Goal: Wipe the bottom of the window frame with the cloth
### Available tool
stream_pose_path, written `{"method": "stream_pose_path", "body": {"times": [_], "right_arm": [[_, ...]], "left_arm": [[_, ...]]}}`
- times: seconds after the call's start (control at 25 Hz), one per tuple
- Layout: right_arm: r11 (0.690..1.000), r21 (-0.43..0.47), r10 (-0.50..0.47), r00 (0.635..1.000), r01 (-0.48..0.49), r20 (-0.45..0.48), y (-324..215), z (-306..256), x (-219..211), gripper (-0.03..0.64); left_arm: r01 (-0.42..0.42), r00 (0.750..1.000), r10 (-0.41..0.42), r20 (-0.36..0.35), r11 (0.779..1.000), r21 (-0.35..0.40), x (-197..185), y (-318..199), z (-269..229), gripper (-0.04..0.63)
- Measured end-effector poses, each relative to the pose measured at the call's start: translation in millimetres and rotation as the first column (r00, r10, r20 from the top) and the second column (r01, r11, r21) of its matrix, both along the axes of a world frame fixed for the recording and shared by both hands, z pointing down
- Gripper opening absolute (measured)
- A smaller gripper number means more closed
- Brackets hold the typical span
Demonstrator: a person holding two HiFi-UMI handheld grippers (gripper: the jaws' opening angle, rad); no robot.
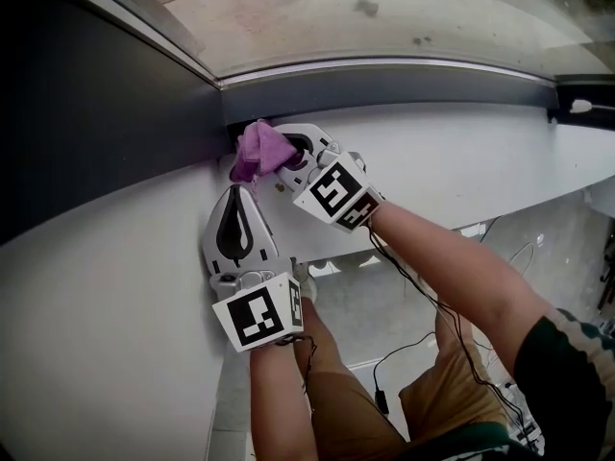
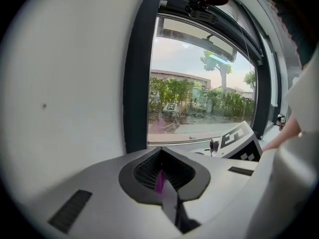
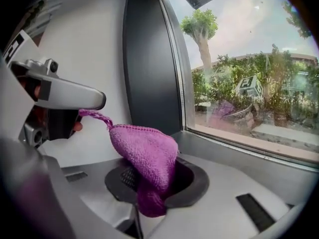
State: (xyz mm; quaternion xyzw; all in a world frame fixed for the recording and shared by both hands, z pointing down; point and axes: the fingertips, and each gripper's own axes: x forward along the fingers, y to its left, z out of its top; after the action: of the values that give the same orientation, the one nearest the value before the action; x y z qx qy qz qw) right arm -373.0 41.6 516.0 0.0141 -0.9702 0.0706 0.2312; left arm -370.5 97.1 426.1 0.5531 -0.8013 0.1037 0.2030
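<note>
By the smooth white sill [image 1: 461, 161] and dark window frame [image 1: 384, 84], the right hand-held gripper [image 1: 277, 154] clamps a knitted purple cloth [image 1: 258, 148]; the left hand-held gripper [image 1: 237, 190] pinches its corner.

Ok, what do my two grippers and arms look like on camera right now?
The left gripper and right gripper have pale grey-white shells with dark ribbed pads. Each carries a cube of black-and-white square markers. Thin black cables trail along the bare forearms. A dark patterned short sleeve shows on the right arm.
</note>
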Motion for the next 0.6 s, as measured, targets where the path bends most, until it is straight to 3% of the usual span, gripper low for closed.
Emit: {"method": "stream_pose_path", "body": {"times": [0.6], "right_arm": [[1.0, -0.023, 0.011, 0.999, -0.012, -0.051, -2.5, 20.3, 5.5, 0.087]], "left_arm": [[-0.019, 1.0, 0.018, -0.016, 0.998, -0.054, -4.5, -6.1, 17.5, 0.009]]}}
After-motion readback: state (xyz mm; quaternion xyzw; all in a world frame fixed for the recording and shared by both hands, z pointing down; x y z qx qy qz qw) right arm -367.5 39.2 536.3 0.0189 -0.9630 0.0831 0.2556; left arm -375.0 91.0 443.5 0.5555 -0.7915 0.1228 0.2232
